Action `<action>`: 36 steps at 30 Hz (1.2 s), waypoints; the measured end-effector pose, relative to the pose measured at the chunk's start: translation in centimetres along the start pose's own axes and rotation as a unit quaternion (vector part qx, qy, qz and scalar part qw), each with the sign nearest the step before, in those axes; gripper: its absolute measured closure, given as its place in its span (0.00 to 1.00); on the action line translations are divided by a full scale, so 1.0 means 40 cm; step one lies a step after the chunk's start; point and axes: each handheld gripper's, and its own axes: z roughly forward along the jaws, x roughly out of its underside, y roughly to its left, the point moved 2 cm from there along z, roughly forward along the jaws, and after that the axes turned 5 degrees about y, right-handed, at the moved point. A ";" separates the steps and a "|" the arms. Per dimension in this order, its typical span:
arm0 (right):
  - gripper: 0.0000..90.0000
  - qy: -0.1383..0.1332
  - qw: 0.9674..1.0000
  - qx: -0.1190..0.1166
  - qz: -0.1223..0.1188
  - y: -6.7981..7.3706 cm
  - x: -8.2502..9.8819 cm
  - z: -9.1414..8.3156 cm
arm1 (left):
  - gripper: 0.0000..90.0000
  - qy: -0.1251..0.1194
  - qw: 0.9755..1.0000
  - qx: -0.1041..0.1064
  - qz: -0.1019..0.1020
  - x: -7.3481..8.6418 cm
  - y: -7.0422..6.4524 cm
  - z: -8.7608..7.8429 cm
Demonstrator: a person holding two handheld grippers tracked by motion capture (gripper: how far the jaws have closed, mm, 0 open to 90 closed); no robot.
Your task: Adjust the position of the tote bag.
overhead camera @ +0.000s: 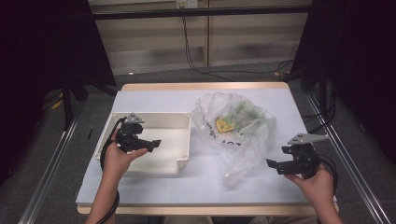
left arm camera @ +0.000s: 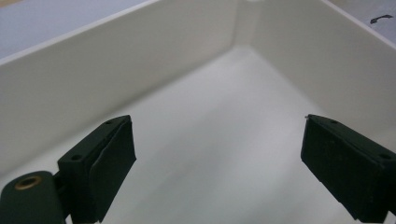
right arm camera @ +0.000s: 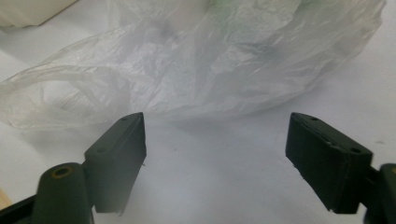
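hovering right gripper (overhead camera: 276, 163) near table's right edge – jaws apart, empty – facing plastic bag (overhead camera: 236, 128) lying just left, toward centre.

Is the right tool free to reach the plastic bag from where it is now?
Probably yes: the right tool stands open, facing the plastic bag, with bare table cover between them.
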 end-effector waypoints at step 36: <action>0.27 0.009 0.998 -0.036 -0.058 0.110 -0.070 0.124 | 0.13 0.026 0.999 0.001 0.022 0.014 -0.031 0.029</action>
